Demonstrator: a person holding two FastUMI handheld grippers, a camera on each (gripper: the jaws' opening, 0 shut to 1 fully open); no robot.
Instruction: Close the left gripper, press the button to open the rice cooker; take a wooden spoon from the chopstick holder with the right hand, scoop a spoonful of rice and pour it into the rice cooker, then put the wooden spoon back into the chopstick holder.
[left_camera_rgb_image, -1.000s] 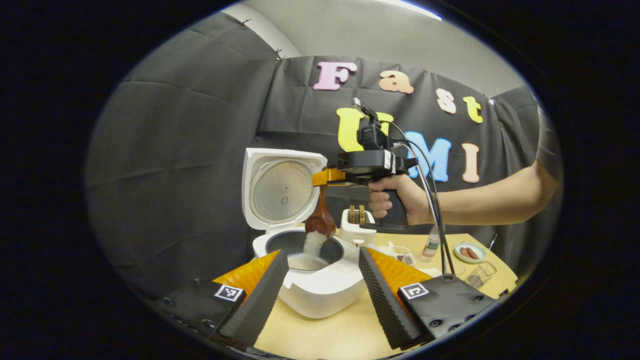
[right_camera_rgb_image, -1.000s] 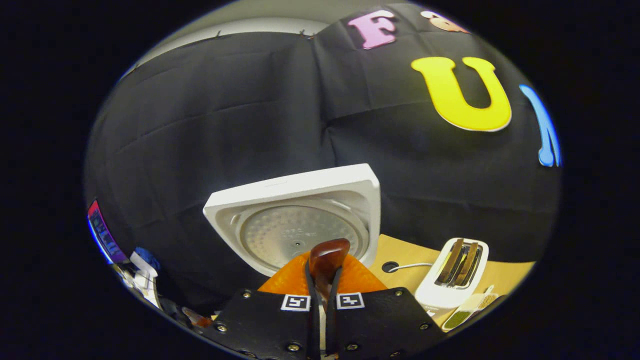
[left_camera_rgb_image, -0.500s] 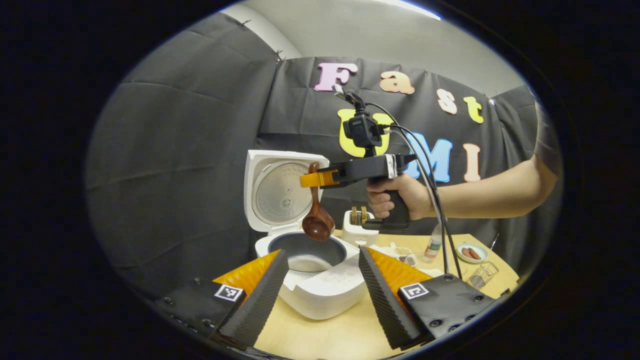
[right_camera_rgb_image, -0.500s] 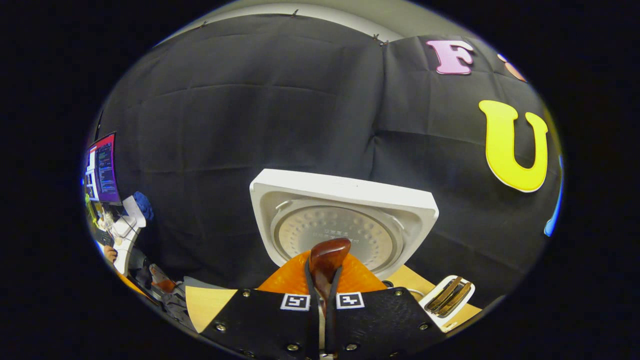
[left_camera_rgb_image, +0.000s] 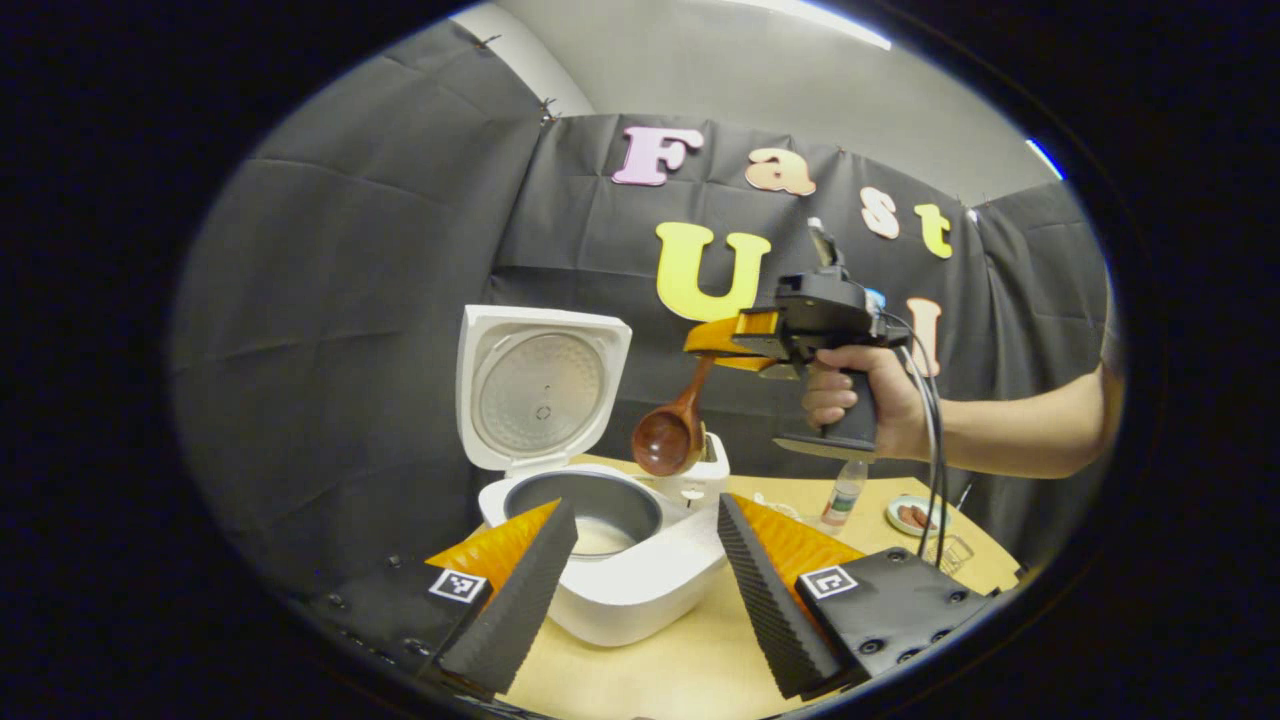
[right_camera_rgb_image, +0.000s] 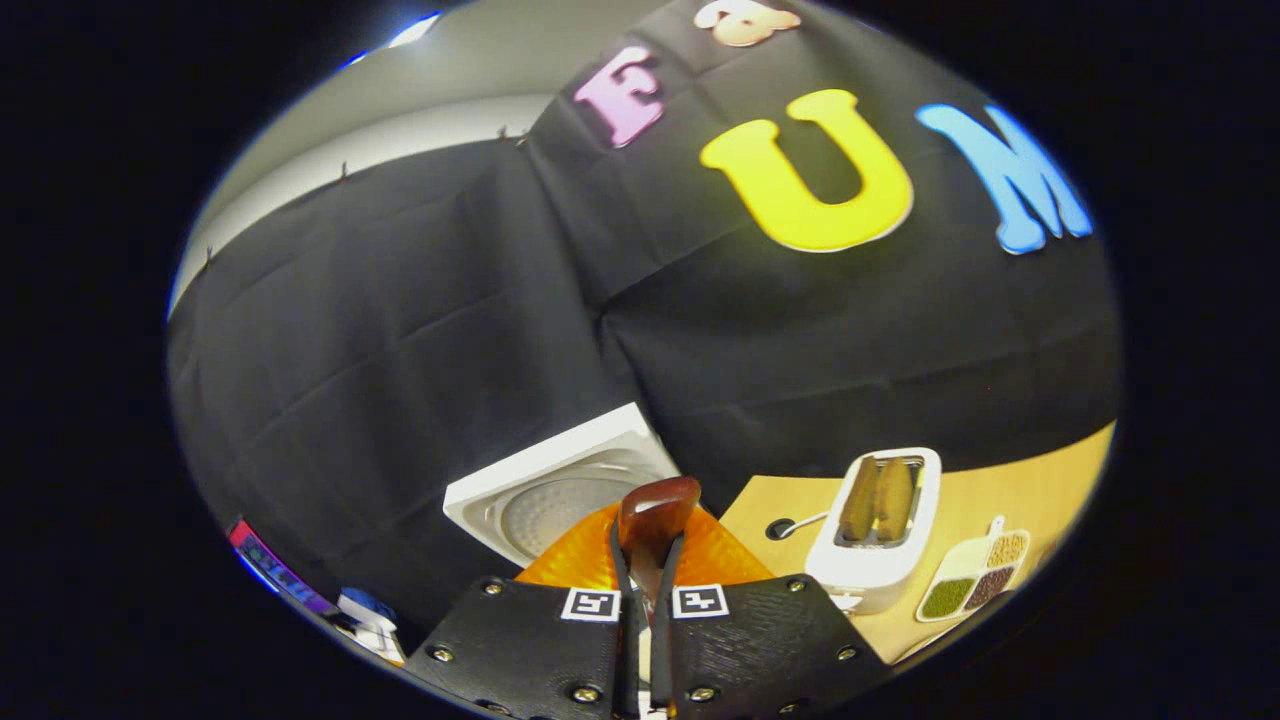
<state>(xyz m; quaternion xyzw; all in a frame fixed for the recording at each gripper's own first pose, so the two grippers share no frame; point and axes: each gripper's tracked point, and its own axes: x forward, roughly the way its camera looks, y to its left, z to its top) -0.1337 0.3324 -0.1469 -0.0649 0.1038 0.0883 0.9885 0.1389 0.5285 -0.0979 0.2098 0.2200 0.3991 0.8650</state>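
Observation:
The white rice cooker (left_camera_rgb_image: 610, 590) stands open, its lid (left_camera_rgb_image: 540, 395) upright and a little rice lying in the grey pot (left_camera_rgb_image: 585, 505). To the right of and above the pot hangs the right gripper (left_camera_rgb_image: 715, 340), held by a hand and shut on the handle of the wooden spoon (left_camera_rgb_image: 665, 440). The spoon's bowl hangs down and looks empty. My left gripper (left_camera_rgb_image: 642, 505) stands open in front of the cooker, holding nothing. In the right gripper view the spoon's handle end (right_camera_rgb_image: 655, 510) sticks up between the shut fingers of the right gripper (right_camera_rgb_image: 645, 575), with the lid (right_camera_rgb_image: 560, 490) beyond.
A white box-shaped holder (right_camera_rgb_image: 875, 525) with two brown pieces standing in it sits just right of the cooker. Next to it lies a divided dish of beans (right_camera_rgb_image: 975, 585). A small bottle (left_camera_rgb_image: 842, 492), a plate (left_camera_rgb_image: 910, 517) and a wire basket (left_camera_rgb_image: 945, 552) stand at the table's right.
A second ago rice was pouring from the spoon into the pot. The right gripper has since lifted the emptied spoon and carried it to the right, off the pot. The left gripper stayed open.

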